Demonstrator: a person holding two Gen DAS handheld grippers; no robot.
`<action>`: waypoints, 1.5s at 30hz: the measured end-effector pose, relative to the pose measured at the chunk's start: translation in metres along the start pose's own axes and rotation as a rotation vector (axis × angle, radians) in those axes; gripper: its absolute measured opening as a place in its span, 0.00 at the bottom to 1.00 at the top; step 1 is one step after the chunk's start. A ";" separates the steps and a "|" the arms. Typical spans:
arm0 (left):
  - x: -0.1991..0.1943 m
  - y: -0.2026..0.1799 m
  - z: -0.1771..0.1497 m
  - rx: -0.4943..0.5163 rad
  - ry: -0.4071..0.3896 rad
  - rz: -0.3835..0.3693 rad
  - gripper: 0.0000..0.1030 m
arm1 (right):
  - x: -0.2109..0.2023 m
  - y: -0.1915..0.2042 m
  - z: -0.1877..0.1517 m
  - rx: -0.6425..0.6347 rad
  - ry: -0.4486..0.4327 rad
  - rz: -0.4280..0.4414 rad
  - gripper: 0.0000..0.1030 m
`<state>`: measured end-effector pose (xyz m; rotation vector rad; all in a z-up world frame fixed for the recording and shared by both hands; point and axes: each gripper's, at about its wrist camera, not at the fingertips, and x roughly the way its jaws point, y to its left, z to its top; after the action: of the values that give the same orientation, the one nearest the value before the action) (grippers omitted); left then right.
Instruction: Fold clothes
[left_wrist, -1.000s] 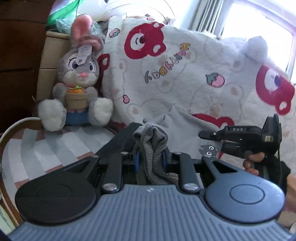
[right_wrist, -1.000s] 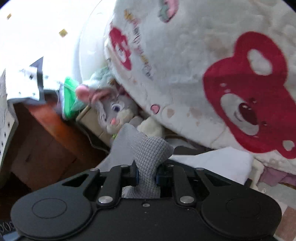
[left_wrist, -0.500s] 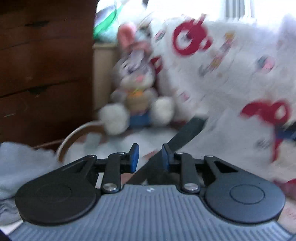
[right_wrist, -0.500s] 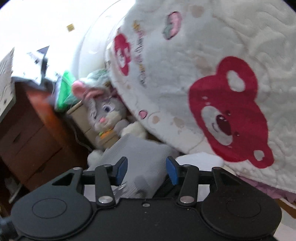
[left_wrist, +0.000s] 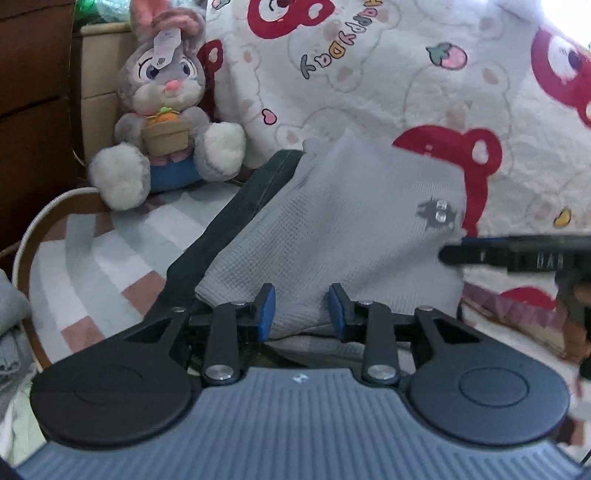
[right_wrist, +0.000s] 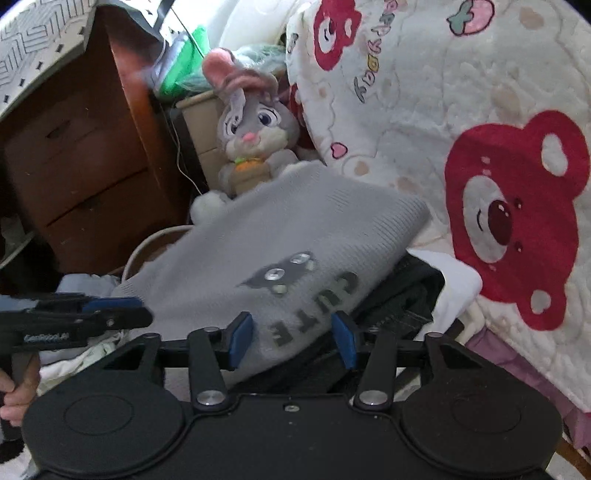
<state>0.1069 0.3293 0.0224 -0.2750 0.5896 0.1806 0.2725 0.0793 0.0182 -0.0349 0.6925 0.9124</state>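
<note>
Left wrist view: your left gripper (left_wrist: 301, 308) stands with its blue-padded jaws spread and nothing between them; it is released. The grey waffle-knit garment with a small dark cartoon patch (left_wrist: 351, 236) lies folded directly ahead at twelve o'clock, resting on a dark folded item (left_wrist: 236, 225) whose edge shows at eleven o'clock. Your right gripper (left_wrist: 517, 254) enters at three o'clock; its jaw state cannot be told from here. A grey plush rabbit (left_wrist: 166, 110) sits at ten o'clock against the white bear-print quilt (left_wrist: 406, 74).

Right wrist view: your right gripper (right_wrist: 291, 338) is likewise released, jaws wide, gripping nothing. The garment, lettering facing up, tops a pile of dark and white clothes (right_wrist: 424, 288) at one o'clock.

Assessment: this garment appears folded and stacked. A light heap (left_wrist: 11, 317) at nine o'clock in the left view may remain unfolded.
</note>
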 end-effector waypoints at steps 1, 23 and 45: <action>0.000 0.000 -0.003 -0.010 -0.008 0.007 0.32 | 0.002 -0.004 0.000 0.027 -0.008 -0.004 0.61; -0.037 -0.030 -0.032 0.013 -0.045 0.135 0.62 | -0.040 -0.069 0.007 0.332 -0.184 -0.096 0.48; -0.118 -0.183 -0.113 0.052 0.102 0.318 0.93 | -0.215 0.033 -0.176 0.105 -0.150 -0.153 0.55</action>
<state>-0.0039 0.1105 0.0372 -0.1390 0.7366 0.4589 0.0651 -0.1083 0.0101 0.0720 0.5885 0.7231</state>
